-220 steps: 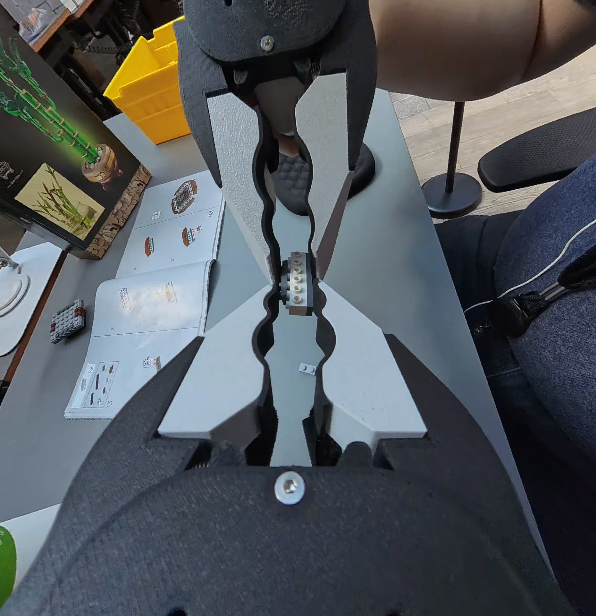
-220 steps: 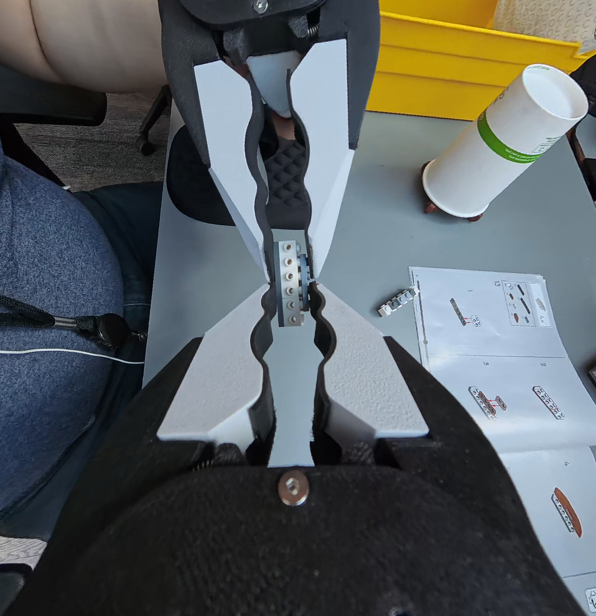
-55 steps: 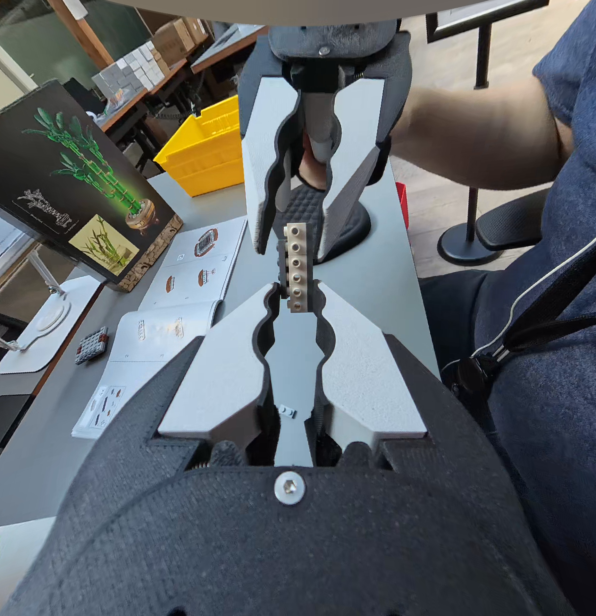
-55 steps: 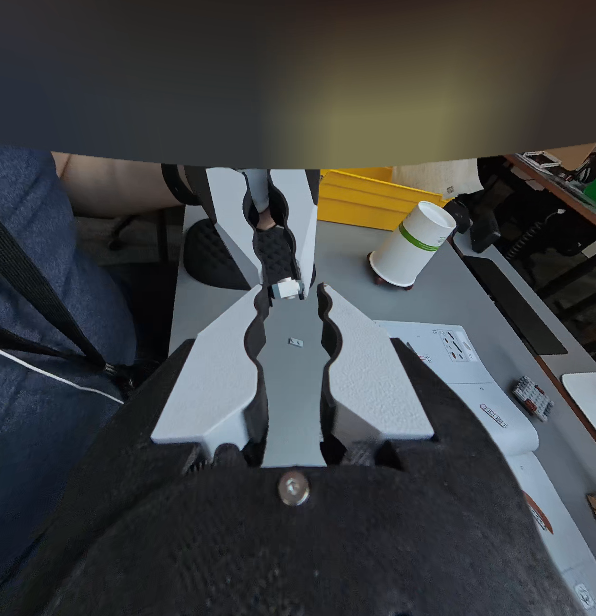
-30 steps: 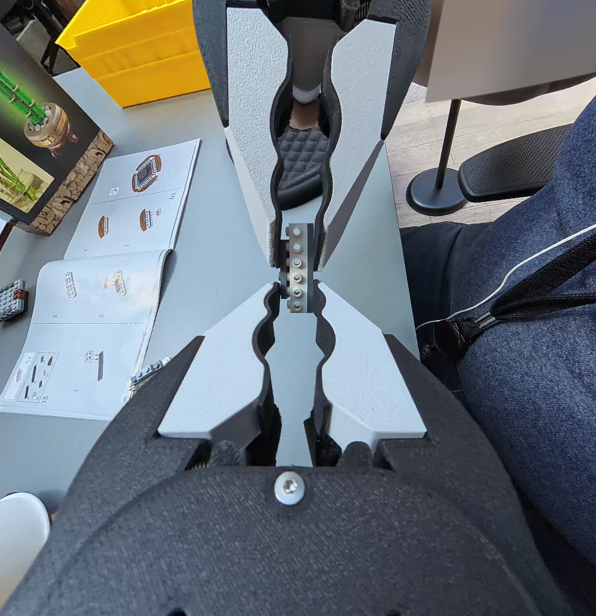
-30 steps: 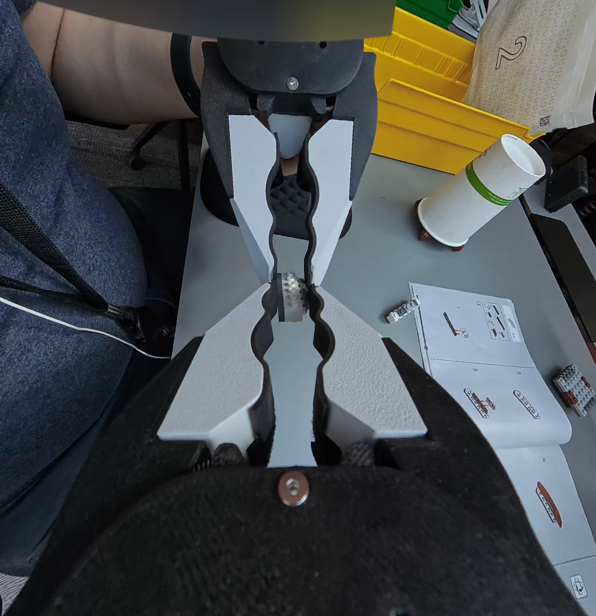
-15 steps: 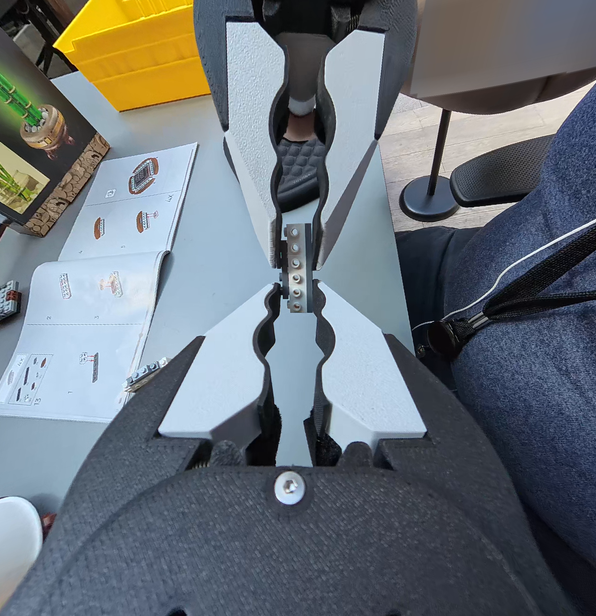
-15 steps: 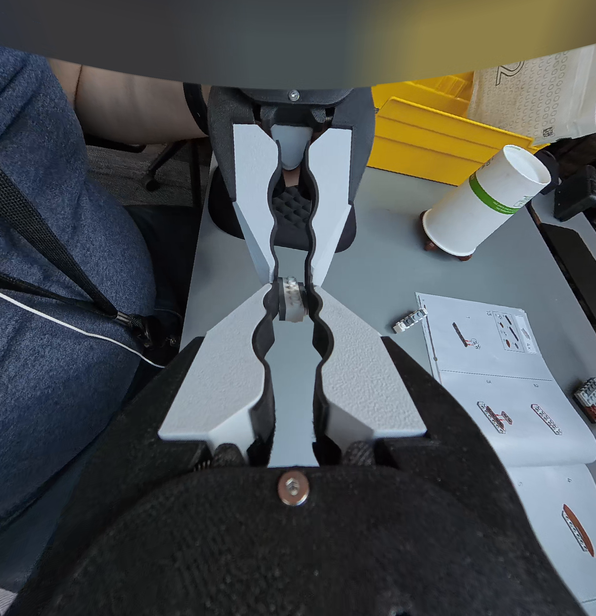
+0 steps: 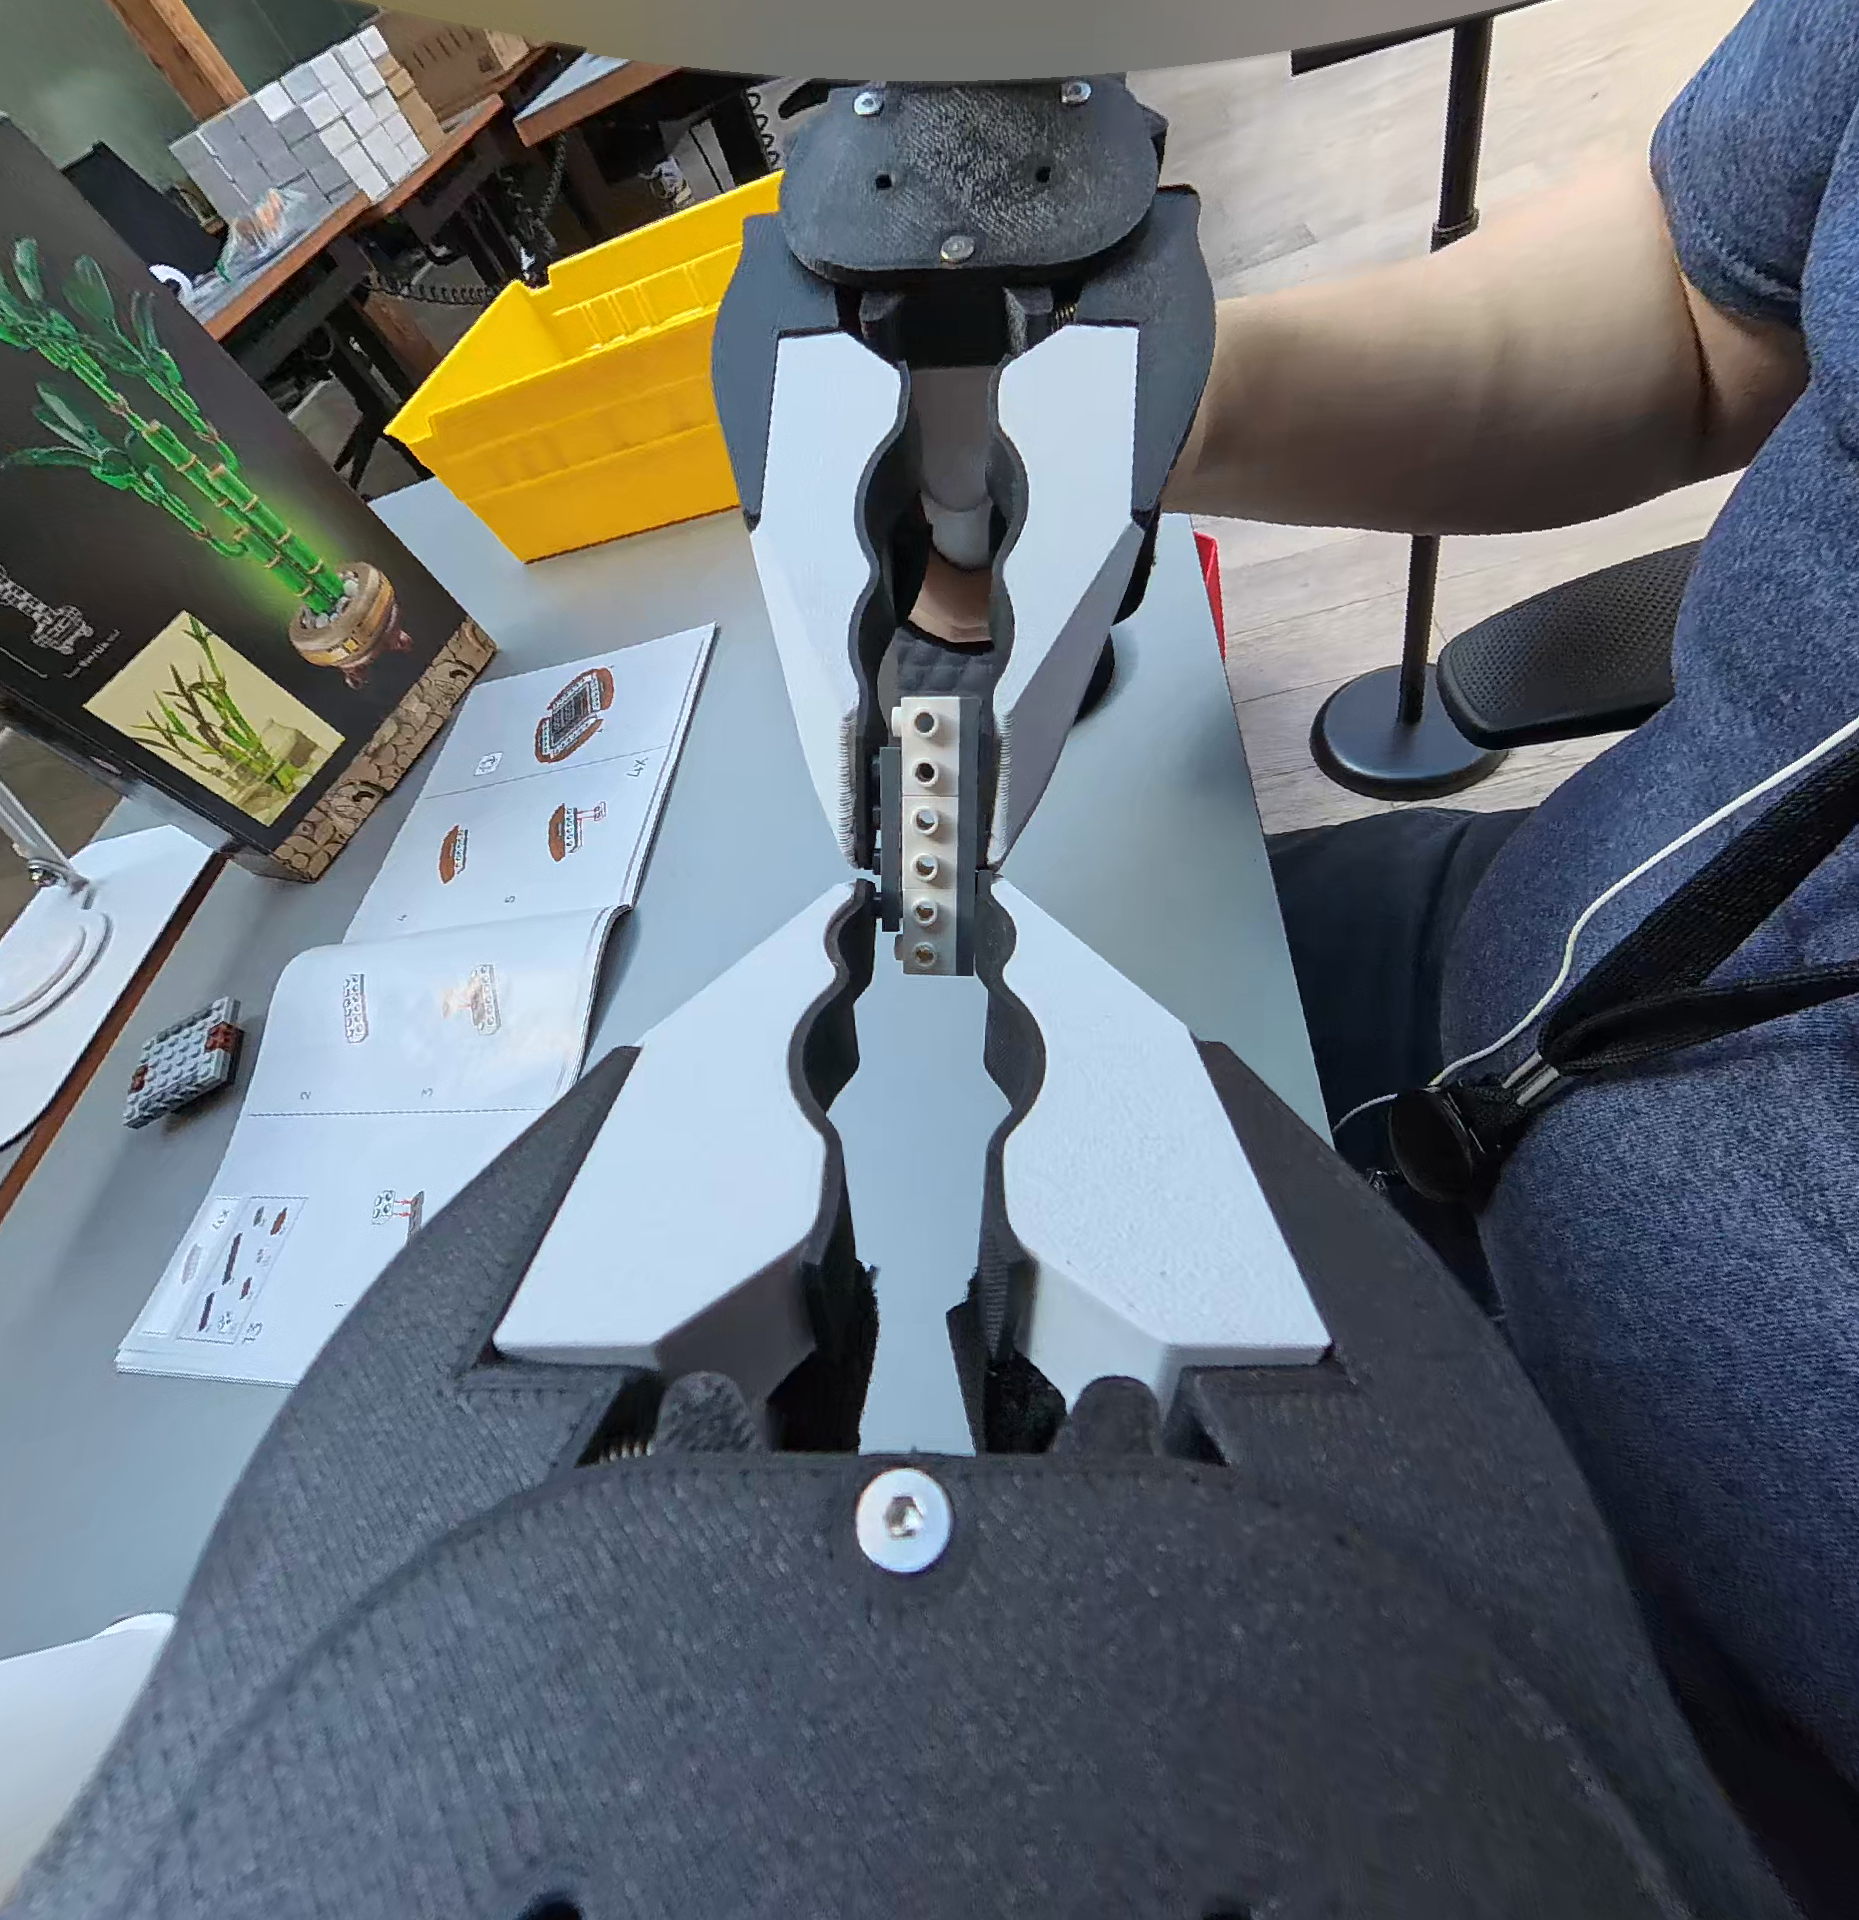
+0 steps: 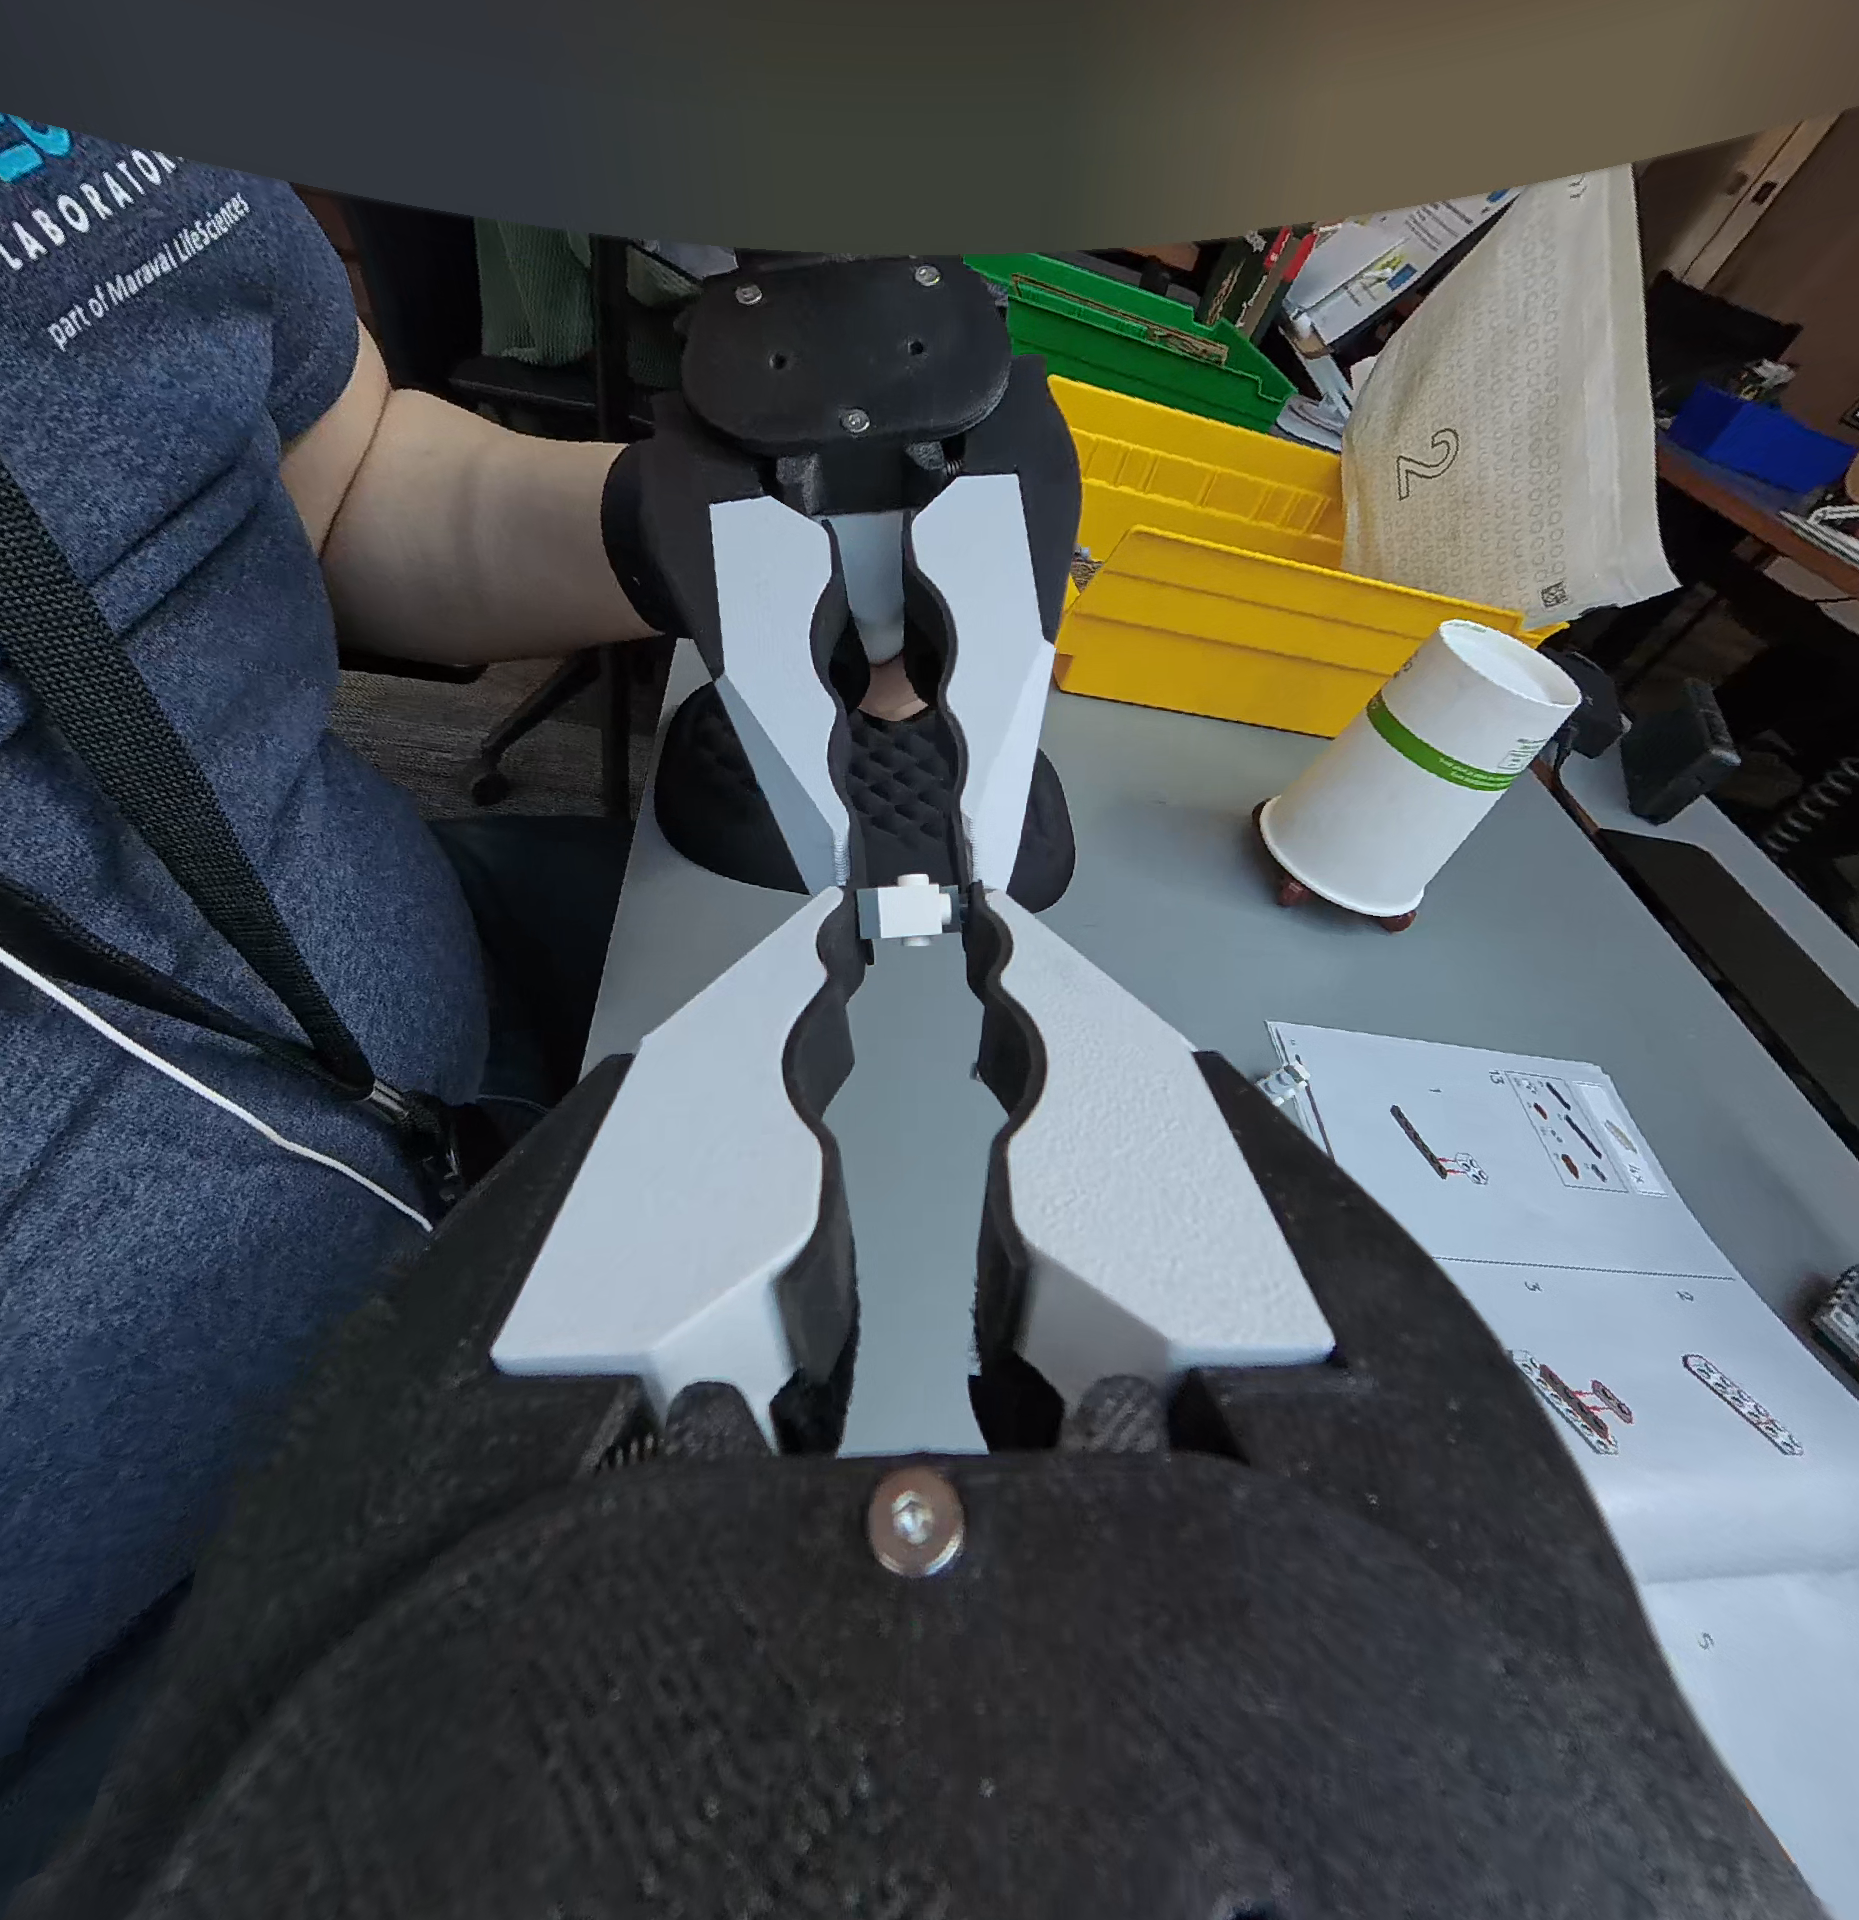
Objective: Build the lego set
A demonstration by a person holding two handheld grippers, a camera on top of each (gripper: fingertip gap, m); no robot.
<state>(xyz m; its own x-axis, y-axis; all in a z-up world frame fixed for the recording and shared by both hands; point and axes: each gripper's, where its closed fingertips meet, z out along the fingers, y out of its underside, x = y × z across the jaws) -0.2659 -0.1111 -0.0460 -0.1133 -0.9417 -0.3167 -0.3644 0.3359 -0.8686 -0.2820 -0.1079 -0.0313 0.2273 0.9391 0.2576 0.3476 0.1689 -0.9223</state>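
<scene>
A small lego assembly [image 9: 930,831], white studded bricks on a dark grey plate, hangs in the air above the grey table [image 9: 1112,831]. My left gripper [image 9: 925,914] is shut on its near end. My right gripper [image 9: 925,862] faces it from the far side and is shut on the other end. In the right wrist view the assembly [image 10: 909,909] shows end-on between my right gripper's [image 10: 909,920] tips, with the left gripper [image 10: 904,878] right behind it. The two grippers meet tip to tip.
An open instruction booklet [image 9: 468,935] [image 10: 1631,1299] lies on the table. A set box with a bamboo picture [image 9: 177,540], a small grey lego block [image 9: 182,1060], yellow bins [image 10: 1268,623], a tipped paper cup [image 10: 1424,779] and a loose grey plate [image 10: 1283,1086] are around. A person's torso [image 9: 1683,1143] is close. Only a small space, under 4 cm, lies between the two pairs of fingers.
Both grippers have risen and tilted up from the table together, still holding the assembly between them. More of the room shows, and the assembly now shows end-on in the right view.
</scene>
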